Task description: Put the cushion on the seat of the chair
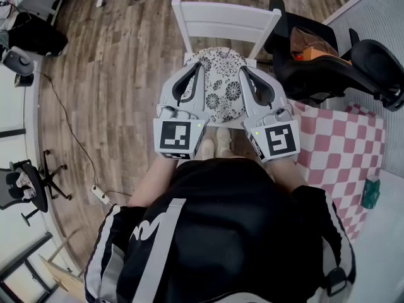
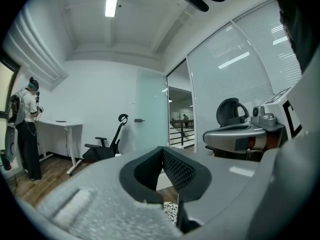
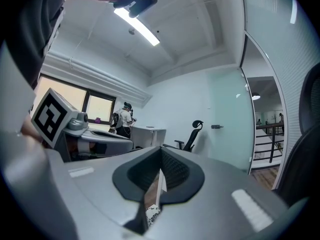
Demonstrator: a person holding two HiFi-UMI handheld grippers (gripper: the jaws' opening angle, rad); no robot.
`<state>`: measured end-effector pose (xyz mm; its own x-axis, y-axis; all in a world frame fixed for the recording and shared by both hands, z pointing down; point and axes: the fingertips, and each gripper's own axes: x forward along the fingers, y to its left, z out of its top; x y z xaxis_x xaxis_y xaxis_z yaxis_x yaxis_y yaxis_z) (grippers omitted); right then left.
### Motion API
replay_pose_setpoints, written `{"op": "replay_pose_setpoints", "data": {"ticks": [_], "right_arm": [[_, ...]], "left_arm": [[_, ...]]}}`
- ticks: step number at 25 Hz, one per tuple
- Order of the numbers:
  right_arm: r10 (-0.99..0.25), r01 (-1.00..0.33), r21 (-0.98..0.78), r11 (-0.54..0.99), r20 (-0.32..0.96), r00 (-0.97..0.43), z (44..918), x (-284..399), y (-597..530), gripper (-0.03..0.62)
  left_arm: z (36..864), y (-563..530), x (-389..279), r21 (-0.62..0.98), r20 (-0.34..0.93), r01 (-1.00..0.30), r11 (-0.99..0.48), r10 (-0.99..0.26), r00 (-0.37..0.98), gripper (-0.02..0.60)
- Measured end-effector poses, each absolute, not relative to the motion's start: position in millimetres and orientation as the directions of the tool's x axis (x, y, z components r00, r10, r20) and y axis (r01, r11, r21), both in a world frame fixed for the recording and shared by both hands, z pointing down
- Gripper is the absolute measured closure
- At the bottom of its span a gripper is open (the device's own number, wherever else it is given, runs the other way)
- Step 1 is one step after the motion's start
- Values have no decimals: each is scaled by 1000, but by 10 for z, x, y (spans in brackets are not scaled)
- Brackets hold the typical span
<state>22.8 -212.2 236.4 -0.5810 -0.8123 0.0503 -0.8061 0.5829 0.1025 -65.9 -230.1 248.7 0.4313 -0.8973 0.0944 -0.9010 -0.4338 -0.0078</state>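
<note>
A round cushion [image 1: 221,87] with a black-and-white flower print lies on the seat of the white wooden chair [image 1: 226,19]. Both grippers hover side by side just over it, pointing level towards the chair's back. My left gripper [image 1: 201,65] is above the cushion's left half and my right gripper [image 1: 242,69] above its right half. Each is shut with nothing between its jaws. In the left gripper view the shut tips [image 2: 162,149] meet, with a sliver of cushion [image 2: 171,212] below them. The right gripper view shows the same for its tips [image 3: 161,150] and the cushion [image 3: 151,215].
A black office chair [image 1: 328,62] stands close to the white chair's right side. A pink checkered tabletop [image 1: 344,150] with a teal box [image 1: 371,192] is at the right. A power strip [image 1: 101,194] and cable lie on the wooden floor at the left.
</note>
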Motion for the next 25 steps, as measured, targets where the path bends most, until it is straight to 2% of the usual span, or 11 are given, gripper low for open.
{"op": "replay_pose_setpoints", "data": {"ticks": [25], "right_arm": [[-808, -804, 84, 589, 53, -587, 2396, 179, -2105, 595]], "left_arm": [[2508, -2294, -717, -21, 102, -897, -442, -893, 438, 581]]}}
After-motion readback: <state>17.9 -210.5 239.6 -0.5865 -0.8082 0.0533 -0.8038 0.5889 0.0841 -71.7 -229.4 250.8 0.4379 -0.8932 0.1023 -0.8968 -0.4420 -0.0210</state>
